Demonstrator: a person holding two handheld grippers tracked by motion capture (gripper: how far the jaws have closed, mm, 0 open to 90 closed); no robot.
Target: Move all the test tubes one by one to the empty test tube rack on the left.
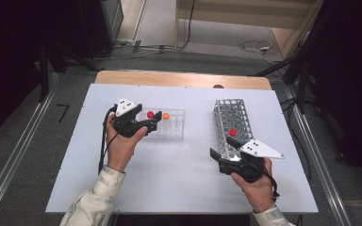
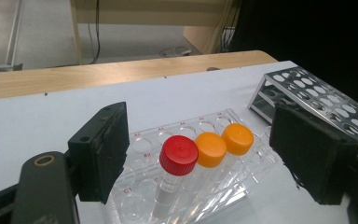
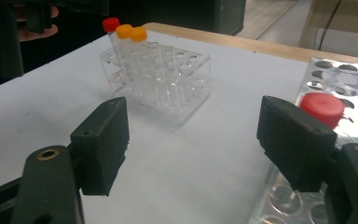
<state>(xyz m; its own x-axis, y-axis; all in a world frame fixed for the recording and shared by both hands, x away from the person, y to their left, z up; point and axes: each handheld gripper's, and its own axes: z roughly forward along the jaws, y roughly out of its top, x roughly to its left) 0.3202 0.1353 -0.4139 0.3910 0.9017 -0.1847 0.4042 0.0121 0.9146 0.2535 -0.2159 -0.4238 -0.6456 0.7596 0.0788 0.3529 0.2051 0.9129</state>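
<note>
A clear plastic rack (image 1: pixel 174 129) stands left of centre on the white table and holds a red-capped tube (image 1: pixel 150 114) beside two orange-capped tubes (image 1: pixel 166 115). My left gripper (image 1: pixel 155 120) is open at that rack's near-left corner. In the left gripper view the red cap (image 2: pixel 179 154) sits between the wide jaws, clear of both pads, with the orange caps (image 2: pixel 210 149) just behind. A metal rack (image 1: pixel 231 117) on the right holds another red-capped tube (image 1: pixel 233 132). My right gripper (image 1: pixel 224 157) is open at its near end. That red cap (image 3: pixel 321 108) shows just behind the right jaw.
The white table top (image 1: pixel 179 188) has a wooden strip (image 1: pixel 184 79) along its far edge. Bare surface lies between the two racks and toward the near edge. Cables lie on the floor (image 1: pixel 254 47) beyond the table, and dark stands flank both sides.
</note>
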